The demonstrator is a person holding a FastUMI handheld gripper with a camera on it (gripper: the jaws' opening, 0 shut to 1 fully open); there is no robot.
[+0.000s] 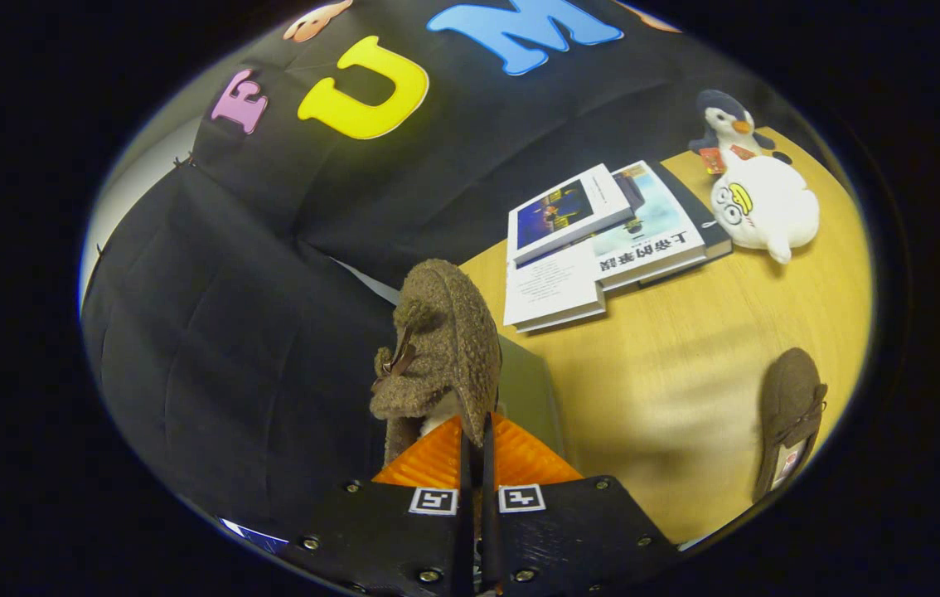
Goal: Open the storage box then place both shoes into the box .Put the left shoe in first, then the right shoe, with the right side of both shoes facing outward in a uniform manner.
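Note:
My gripper (pixel 477 452) is shut on a fuzzy brown shoe (pixel 441 344), both fingers pinching its rim near the opening. The shoe hangs off the fingers, lifted above the table, toe pointing away from me, with a small bow showing on its left side. Just behind and to the right of the held shoe a grey-green panel (pixel 526 385) shows, perhaps part of the storage box; I cannot tell more of it. A second brown shoe (pixel 789 414) lies on the wooden table (pixel 685 390), off to the right of the fingers, sole side partly visible.
A stack of books (pixel 603 240) lies on the table beyond the held shoe. Two plush toys, a white one (pixel 764 207) and a penguin (pixel 723 124), sit to the right of the books. Black cloth wall hangs close on the left.

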